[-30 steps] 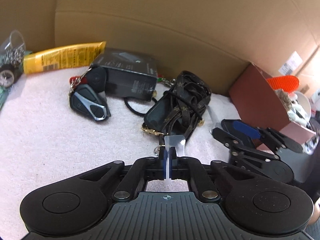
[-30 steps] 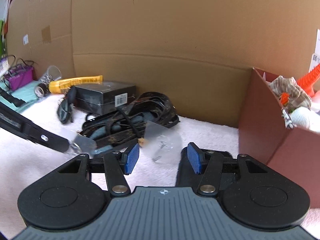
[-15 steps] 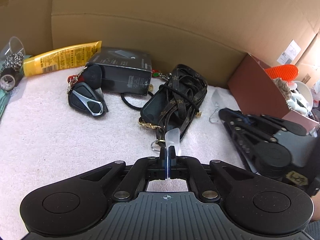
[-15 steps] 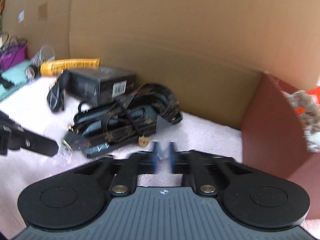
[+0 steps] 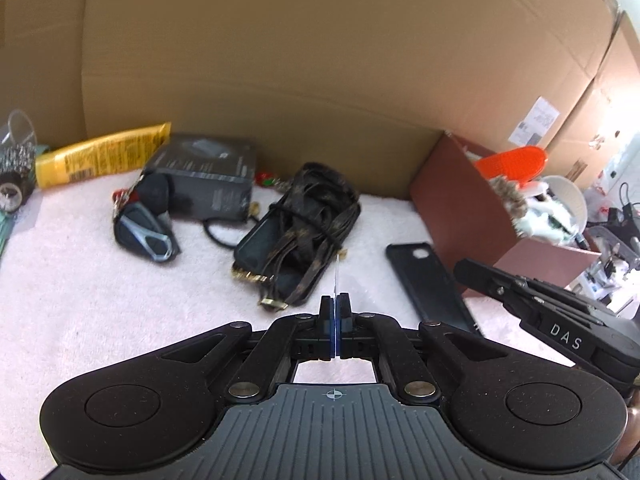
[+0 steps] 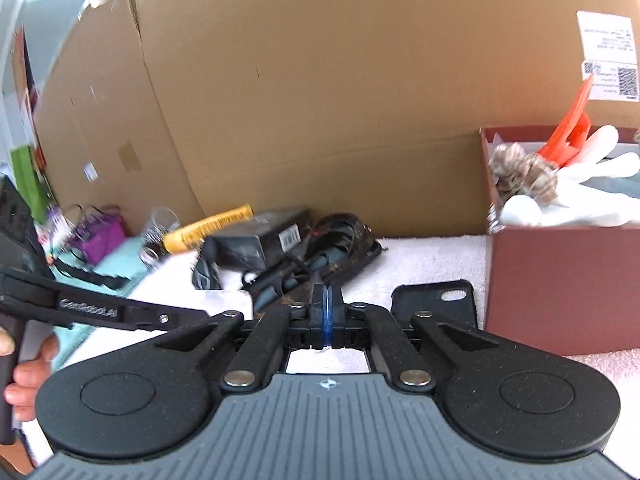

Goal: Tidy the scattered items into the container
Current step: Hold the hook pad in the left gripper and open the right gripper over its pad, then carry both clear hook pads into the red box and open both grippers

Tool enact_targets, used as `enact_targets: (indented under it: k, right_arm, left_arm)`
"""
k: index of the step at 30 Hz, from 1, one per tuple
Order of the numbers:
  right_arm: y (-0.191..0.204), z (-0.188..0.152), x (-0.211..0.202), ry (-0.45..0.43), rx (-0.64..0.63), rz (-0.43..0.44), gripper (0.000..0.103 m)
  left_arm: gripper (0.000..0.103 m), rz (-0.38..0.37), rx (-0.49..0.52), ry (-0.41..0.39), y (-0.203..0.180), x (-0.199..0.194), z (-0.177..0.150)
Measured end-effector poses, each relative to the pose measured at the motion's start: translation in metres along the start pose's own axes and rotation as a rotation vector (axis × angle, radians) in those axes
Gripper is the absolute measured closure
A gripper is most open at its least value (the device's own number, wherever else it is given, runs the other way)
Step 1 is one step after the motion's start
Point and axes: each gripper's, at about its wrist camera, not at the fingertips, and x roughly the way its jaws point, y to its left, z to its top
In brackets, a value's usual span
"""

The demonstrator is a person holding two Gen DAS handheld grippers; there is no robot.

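Note:
My left gripper (image 5: 335,300) is shut on a thin clear plastic sheet (image 5: 338,274), which stands edge-on above the pink towel (image 5: 100,300). My right gripper (image 6: 324,300) is shut, and I see nothing sticking out past its pads. It hovers over a black phone case (image 6: 436,304), just left of the reddish-brown box (image 6: 560,280). Scattered on the towel are a brown strap bundle (image 5: 304,224), the phone case (image 5: 432,280), car key fobs (image 5: 144,232), a black carton (image 5: 208,172) and a yellow tube (image 5: 100,154).
The box (image 5: 460,200) holds an orange item (image 5: 516,160), a white glove (image 6: 580,200) and a furry piece. A cardboard wall (image 5: 320,60) closes off the back. A clear cup with metal bits (image 5: 16,148) and a purple item (image 6: 100,236) sit at the far left.
The right gripper closed and swung right towards the box, which uncovered the phone case. The left gripper rose a little, and its clear sheet now shows edge-on.

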Motion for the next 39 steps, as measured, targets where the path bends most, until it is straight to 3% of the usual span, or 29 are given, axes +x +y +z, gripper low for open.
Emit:
enact_targets:
  k: [5,10,13,15,16,17,21,23,32,36,39]
  right_arm:
    - [-0.01,0.005,-0.015,-0.037,0.02,-0.003,0.103]
    - [0.013,-0.012,0.009,0.091,-0.178,-0.009,0.103]
    - [0.032,-0.022,0.034,0.171,-0.291,-0.032,0.097]
    - [0.041,-0.026,0.042,0.176,-0.345,-0.058,0.06]
    - [0.044,-0.027,0.043,0.161,-0.361,-0.068,0.033]
    - [0.046,-0.028,0.043,0.153,-0.374,-0.078,0.026]
    - [0.033,-0.026,0.051,0.182,-0.279,-0.053,0.03]
    - [0.027,-0.025,0.062,0.209,-0.216,-0.046,0.045]
    - [0.025,-0.02,0.091,0.203,-0.161,-0.039,0.042]
    - [0.03,-0.022,0.098,0.21,-0.216,-0.064,0.043]
    - [0.027,-0.023,0.086,0.191,-0.191,-0.03,0.062]
  left_arm:
    - [0.103,0.001,0.027,-0.016,-0.02,-0.002,0.007]
    - [0.103,0.015,-0.008,-0.016,-0.009,-0.005,0.003]
    - [0.103,0.031,-0.024,-0.022,0.002,-0.011,0.001]
    - [0.103,0.032,-0.03,-0.026,0.009,-0.016,0.0]
    - [0.103,0.03,-0.032,-0.028,0.011,-0.018,0.0]
    - [0.103,0.028,-0.032,-0.028,0.014,-0.02,0.0]
    - [0.103,0.015,-0.035,-0.023,0.02,-0.02,0.001]
    - [0.103,0.004,-0.036,-0.024,0.021,-0.02,0.0]
    - [0.103,-0.005,-0.054,-0.032,0.028,-0.022,0.001]
    - [0.103,-0.008,-0.048,-0.035,0.024,-0.024,0.002]
    - [0.103,-0.014,-0.046,-0.037,0.021,-0.025,0.002]
